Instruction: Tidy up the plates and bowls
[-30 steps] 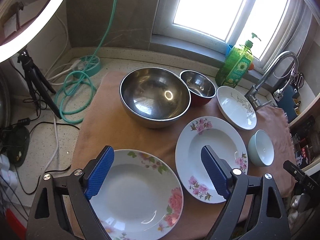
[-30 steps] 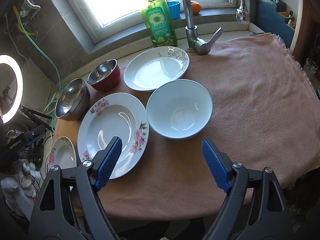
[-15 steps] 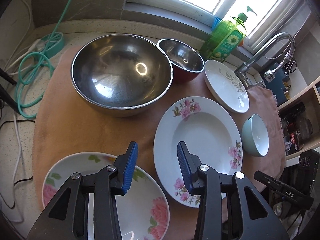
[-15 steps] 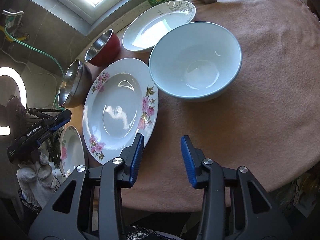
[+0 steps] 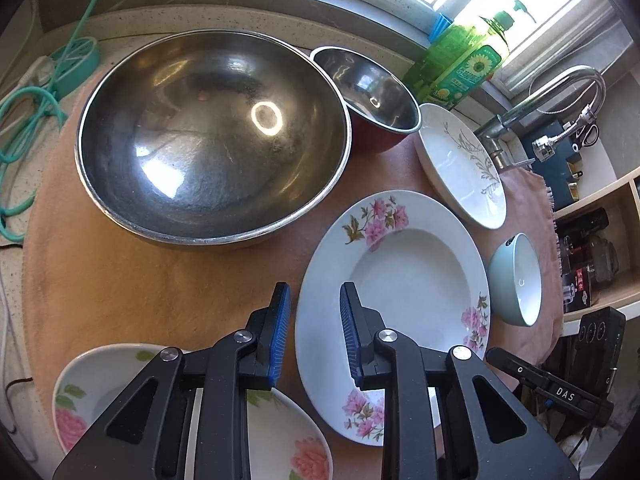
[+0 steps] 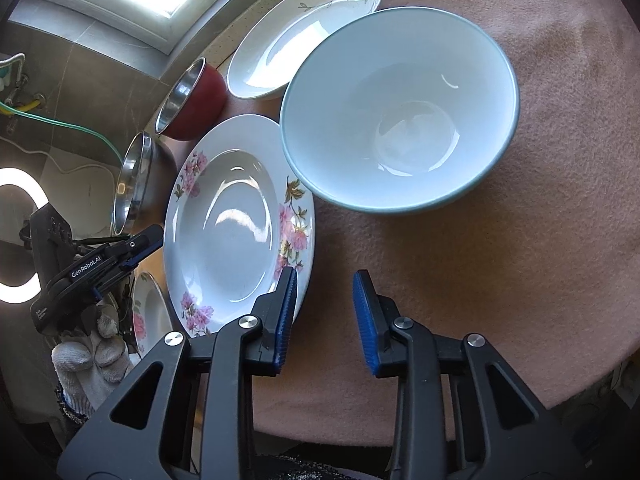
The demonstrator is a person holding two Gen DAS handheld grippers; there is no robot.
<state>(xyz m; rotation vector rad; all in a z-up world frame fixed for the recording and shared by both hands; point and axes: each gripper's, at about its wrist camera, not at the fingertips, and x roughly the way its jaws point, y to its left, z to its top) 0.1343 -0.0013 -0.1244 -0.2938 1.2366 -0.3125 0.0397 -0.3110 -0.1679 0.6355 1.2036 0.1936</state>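
**Both grippers poised at the rim of the pink-flowered plate**

The left gripper (image 5: pixel 314 330) hangs low over the pink-flowered plate (image 5: pixel 394 276), its blue pads parted by a narrow gap that straddles the plate's left rim; nothing is pinched between them. The right gripper (image 6: pixel 326 318) is likewise slightly parted and empty, its left pad over the same plate's near rim (image 6: pixel 240 220), its right pad above the bare peach cloth (image 6: pixel 500 260) that covers the worktop.

The plate lies near the middle of the cloth. Toward the back edge sit the large steel bowl (image 5: pixel 212 136) and, touching it, the small red-sided steel bowl (image 5: pixel 368 92). The white plate with a grey sprig (image 5: pixel 460 164) lies at the back by the tap (image 5: pixel 532 112). The pale blue bowl (image 6: pixel 400 112) stands just beside the flowered plate, toward the cloth's right edge. A second flowered plate (image 5: pixel 100 384) rests at the front left corner, partly under the left gripper. A green soap bottle (image 5: pixel 460 64) stands by the window.
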